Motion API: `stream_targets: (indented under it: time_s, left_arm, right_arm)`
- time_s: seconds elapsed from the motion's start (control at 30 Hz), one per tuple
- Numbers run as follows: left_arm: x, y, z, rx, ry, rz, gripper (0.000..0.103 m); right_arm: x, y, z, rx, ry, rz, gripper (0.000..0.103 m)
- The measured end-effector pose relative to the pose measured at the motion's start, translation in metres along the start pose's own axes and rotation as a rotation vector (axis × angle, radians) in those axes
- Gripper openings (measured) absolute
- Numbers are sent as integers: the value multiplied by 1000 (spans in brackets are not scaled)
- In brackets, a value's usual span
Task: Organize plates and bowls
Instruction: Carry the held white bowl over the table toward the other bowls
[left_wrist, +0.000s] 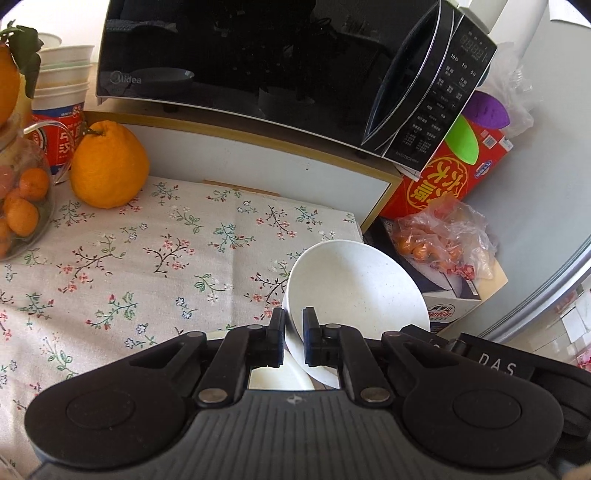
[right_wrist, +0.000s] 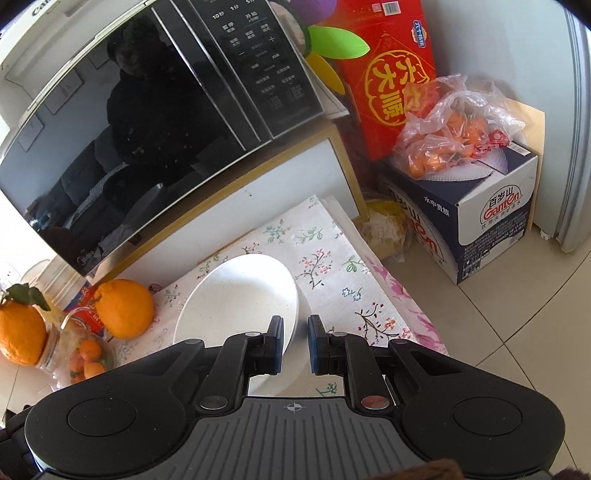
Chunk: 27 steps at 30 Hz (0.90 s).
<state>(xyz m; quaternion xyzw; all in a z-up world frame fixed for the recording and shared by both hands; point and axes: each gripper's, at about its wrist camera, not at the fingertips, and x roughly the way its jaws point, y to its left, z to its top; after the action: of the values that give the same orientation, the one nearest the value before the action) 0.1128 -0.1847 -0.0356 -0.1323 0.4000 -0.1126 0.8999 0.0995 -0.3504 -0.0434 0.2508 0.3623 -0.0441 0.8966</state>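
Both claws grip one white bowl at the bench's edge

The left claw (left_wrist: 293, 338) and right claw (right_wrist: 295, 343) each pinch the rim of the bowl (left_wrist: 354, 280), tilted above the floral-clothed bench (left_wrist: 147, 251); sorting looks barely begun, its resting place undecided.

From my seat the white bowl (left_wrist: 354, 284) looked matt and lightly speckled, ceramic or stoneware maybe. The cloth (left_wrist: 147, 251) over the worktop was a woven floral cotton-ish fabric, no shine. The microwave (left_wrist: 240, 55) door was glossy black glass, mirror-like. Both tools, left (left_wrist: 293, 325) and right (right_wrist: 295, 332), were matt black plastic with bare metal pins. The plastic bag (right_wrist: 454, 125) looked thin, crinkly and shiny.
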Motion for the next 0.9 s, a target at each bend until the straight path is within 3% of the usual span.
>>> stream_targets:
  time_s: [0.4, 0.63, 0.9]
  left_arm:
    - [-56, 8, -7, 14, -72, 45, 8]
    - [-80, 30, -23, -10, -35, 42, 8]
    - [-100, 54, -48, -36, 18, 37, 8]
  right_arm:
    - [-41, 34, -27, -88, -10, 60, 15]
    - [-65, 52, -44, -164, 17, 98, 15]
    - [-78, 74, -72, -291, 123, 95, 17]
